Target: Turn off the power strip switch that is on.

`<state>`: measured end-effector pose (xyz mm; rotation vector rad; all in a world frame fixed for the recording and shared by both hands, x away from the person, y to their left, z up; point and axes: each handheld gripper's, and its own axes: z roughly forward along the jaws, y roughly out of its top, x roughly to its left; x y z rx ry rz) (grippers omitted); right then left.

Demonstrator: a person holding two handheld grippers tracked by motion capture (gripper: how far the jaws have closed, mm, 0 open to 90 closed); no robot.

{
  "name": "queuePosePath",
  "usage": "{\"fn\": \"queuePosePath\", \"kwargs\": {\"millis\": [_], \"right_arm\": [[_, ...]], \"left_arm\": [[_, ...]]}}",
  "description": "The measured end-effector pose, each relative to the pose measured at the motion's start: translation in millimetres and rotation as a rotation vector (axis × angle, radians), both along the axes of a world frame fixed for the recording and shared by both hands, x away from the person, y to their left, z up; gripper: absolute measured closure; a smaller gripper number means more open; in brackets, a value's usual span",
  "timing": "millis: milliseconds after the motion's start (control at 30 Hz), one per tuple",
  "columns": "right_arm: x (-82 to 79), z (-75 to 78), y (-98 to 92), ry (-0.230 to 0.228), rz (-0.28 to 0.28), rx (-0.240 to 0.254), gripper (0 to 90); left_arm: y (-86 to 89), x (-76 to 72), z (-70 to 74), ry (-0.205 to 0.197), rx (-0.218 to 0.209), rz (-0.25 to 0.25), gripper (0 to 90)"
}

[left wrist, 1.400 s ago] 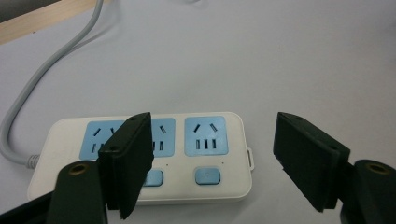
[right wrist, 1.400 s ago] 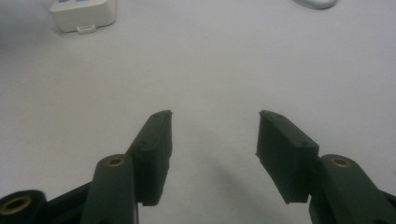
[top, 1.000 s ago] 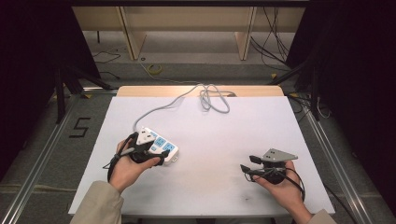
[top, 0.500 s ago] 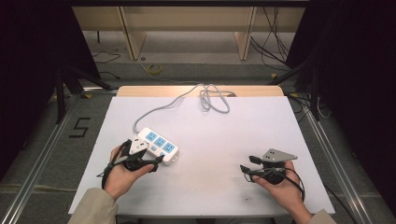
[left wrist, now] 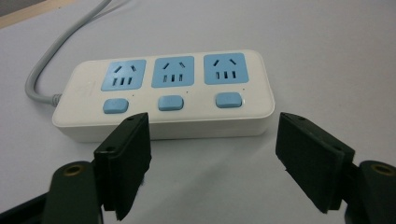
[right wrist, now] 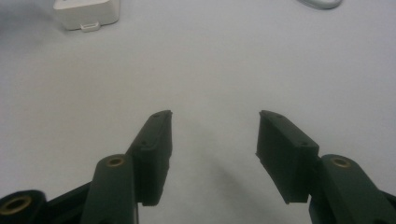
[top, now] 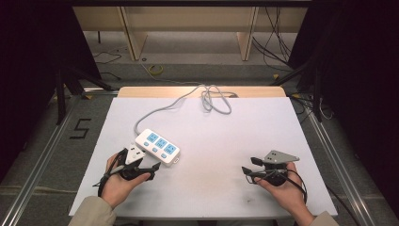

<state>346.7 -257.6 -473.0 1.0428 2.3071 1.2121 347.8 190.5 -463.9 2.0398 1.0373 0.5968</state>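
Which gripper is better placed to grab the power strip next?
Left, probably. The left gripper sits right beside the power strip, jaws open and facing its long side. The right gripper, also open, rests well away across the white table.

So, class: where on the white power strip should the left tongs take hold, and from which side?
Grip the power strip across its narrow width, on the two long flat side walls near the middle, coming down from above. It lies flat, sockets up, its length wider than the open left tongs. Avoid the grey cord end.
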Motion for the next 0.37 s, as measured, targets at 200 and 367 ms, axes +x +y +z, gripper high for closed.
{"fn": "queuePosePath", "kwargs": {"millis": [200, 367], "right_arm": [[0.0, 0.1, -0.3, -0.001, -0.001, 0.0, 46.1], [0.3, 0.3, -0.4, -0.004, -0.003, 0.003, 45.7]], "left_arm": [[3.2, -2.0, -1.5, -0.007, 0.0, 0.015, 26.4], [8.5, -3.5, -3.5, -0.004, 0.009, 0.047, 26.0]]}}
